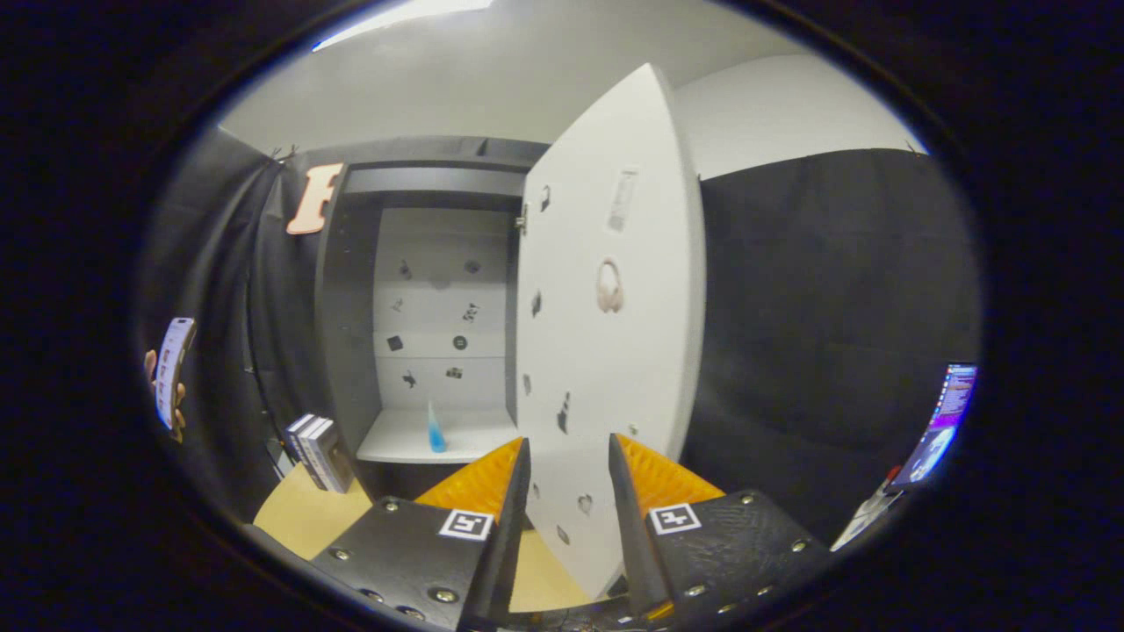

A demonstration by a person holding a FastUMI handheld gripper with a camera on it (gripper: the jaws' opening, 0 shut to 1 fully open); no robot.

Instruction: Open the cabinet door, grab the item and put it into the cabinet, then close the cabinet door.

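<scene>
1. Fingers of my gripper point(569, 456) are standing apart, gripping nothing, with the lower edge of the cabinet door point(606, 351) showing between them.
2. I am seeing the white, sticker-dotted door swung wide open just ahead.
3. I am watching the item point(435, 430), a small translucent blue cone-like piece, standing upright on the cabinet point(347, 333) shelf beyond the fingers.
4. Books point(316, 452) are leaning left of the cabinet.

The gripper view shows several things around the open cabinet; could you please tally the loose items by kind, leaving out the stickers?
Blue items on the cabinet shelf: 1, the blue item, beyond the open gripper.
Boxes beside the cabinet on the table: 2, the stacked boxes.
Handheld devices: 1, a phone in a hand.
Screens: 1, a laptop.
Total: 5.
</scene>
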